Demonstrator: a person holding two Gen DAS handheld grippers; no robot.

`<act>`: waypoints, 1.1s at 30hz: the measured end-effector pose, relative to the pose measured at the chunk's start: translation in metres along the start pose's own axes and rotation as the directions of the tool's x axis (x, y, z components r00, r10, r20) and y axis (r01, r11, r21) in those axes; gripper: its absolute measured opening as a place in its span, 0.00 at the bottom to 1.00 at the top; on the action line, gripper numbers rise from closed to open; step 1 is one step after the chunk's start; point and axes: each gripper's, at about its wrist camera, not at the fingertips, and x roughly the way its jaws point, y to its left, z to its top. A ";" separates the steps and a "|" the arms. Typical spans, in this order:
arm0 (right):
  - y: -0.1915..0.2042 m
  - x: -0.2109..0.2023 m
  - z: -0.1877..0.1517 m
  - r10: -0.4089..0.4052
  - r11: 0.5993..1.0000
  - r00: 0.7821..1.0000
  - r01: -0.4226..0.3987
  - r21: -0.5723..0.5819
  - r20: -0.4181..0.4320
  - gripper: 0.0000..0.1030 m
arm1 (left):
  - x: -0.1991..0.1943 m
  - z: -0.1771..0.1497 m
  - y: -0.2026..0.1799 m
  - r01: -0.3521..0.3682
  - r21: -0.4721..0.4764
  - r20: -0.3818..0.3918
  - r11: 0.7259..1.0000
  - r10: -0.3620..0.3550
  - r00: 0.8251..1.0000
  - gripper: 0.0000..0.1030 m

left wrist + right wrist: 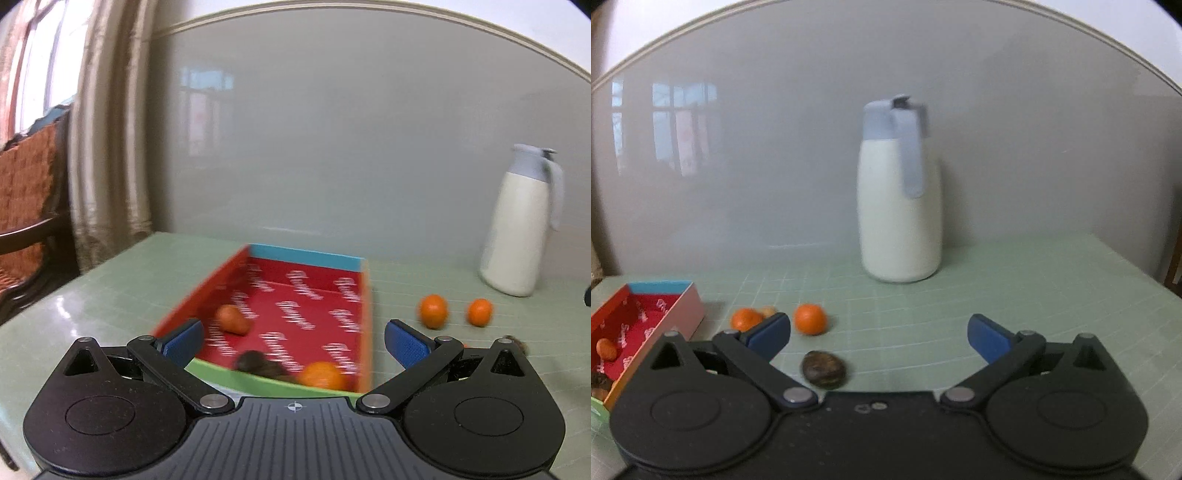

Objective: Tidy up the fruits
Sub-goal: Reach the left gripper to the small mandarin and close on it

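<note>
Toward the counter's [997, 288] left edge: red box [295, 295] already collecting fruit, a small orange piece, a dark one and a tangerine [320, 374] inside. Left tool [293, 341] wide open, empty, tilted down over the box's near wall. Rightward, mid-counter: two tangerines [810, 319] and a dark fruit [823, 369] awaiting pickup. Right tool [879, 338] spread wide, empty, angled down just above the dark fruit.

white jug [899, 206] with pale blue lid and handle: upright, straight ahead of the right tool, against the grey wall [1034, 147] | green gridded mat [997, 295]: underneath | curtain [110, 147], wooden chair [33, 206]: far left of left tool
</note>
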 end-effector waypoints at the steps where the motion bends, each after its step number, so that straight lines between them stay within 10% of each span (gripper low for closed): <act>1: -0.007 -0.002 -0.001 0.001 1.000 1.000 -0.001 0.018 0.010 1.00 | -0.001 0.000 -0.007 0.017 0.007 0.001 1.000 -0.017 1.000 1.00; 9: -0.073 -0.016 -0.009 0.101 0.968 0.989 -0.123 0.219 0.107 1.00 | -0.002 -0.005 -0.063 0.129 0.064 -0.023 0.990 -0.128 0.992 1.00; 16: -0.083 -0.005 -0.006 -0.077 0.988 0.997 0.076 0.131 0.002 1.00 | 0.002 -0.014 -0.102 0.188 0.124 -0.072 0.974 -0.180 0.981 1.00; 33: -0.139 -0.011 -0.009 -0.174 0.970 0.984 0.166 0.179 0.034 1.00 | 0.028 -0.036 -0.159 0.218 0.163 -0.166 0.962 -0.191 0.968 0.98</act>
